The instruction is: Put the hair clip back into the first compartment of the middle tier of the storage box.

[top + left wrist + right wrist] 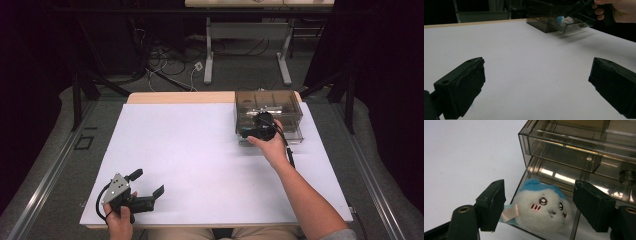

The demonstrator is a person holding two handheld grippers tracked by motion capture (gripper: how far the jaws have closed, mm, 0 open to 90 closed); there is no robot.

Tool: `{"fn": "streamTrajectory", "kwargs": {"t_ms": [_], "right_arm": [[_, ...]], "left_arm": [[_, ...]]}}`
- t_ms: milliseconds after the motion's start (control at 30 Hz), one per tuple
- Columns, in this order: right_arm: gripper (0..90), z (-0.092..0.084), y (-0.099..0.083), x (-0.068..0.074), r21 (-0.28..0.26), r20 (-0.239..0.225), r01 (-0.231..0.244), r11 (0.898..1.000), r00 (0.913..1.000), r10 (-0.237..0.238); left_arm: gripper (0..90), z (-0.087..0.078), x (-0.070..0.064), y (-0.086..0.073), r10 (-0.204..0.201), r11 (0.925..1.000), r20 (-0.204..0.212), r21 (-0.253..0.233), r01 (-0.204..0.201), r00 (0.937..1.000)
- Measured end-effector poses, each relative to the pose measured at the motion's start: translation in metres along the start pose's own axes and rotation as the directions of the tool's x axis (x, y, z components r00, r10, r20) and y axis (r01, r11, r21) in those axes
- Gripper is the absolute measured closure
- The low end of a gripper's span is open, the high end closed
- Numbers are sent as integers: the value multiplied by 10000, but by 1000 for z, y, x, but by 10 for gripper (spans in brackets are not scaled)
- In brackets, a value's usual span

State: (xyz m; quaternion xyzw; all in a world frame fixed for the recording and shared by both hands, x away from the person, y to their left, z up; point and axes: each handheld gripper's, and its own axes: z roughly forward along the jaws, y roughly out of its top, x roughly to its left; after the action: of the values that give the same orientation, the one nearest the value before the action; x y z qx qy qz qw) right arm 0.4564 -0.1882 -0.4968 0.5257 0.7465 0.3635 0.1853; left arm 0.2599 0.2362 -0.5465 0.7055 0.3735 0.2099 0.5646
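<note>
A small white plush toy (541, 210) with a blue top and a pink ribbon tag lies in the pulled-out bottom drawer (520, 187) of a smoky clear plastic drawer box (268, 107) at the table's far right. My right gripper (539, 183) hangs over that drawer, open. One jaw stands on each side of the plush and neither presses on it. From the left gripper view the plush (565, 20) shows through the drawer wall. My left gripper (148, 182) rests open near the table's front left corner, with nothing between its jaws (537, 65).
The white table top (190, 150) stretches between the two grippers. The box has a shut upper drawer (564, 152) above the open one. Beyond the table's far edge are desk legs (209, 60) and loose cables (165, 65) on the floor.
</note>
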Motion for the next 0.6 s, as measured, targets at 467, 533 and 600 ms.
{"fn": "streamTrajectory", "kwargs": {"t_ms": [467, 533, 600], "right_arm": [[206, -7, 1, 1, -357, -41, -41, 9994, 10000, 40], [205, -9, 1, 1, -408, 135, -85, 9991, 9999, 90], [206, -12, 0, 0, -421, -14, -118, 9990, 9999, 117]], "left_arm": [[4, 3, 2, 0, -69, 10000, 1, 34, 69, 10000], [5, 3, 1, -1, -148, 9999, 22, 64, 148, 9999], [4, 4, 1, -1, -98, 9999, 40, 97, 98, 9999]]}}
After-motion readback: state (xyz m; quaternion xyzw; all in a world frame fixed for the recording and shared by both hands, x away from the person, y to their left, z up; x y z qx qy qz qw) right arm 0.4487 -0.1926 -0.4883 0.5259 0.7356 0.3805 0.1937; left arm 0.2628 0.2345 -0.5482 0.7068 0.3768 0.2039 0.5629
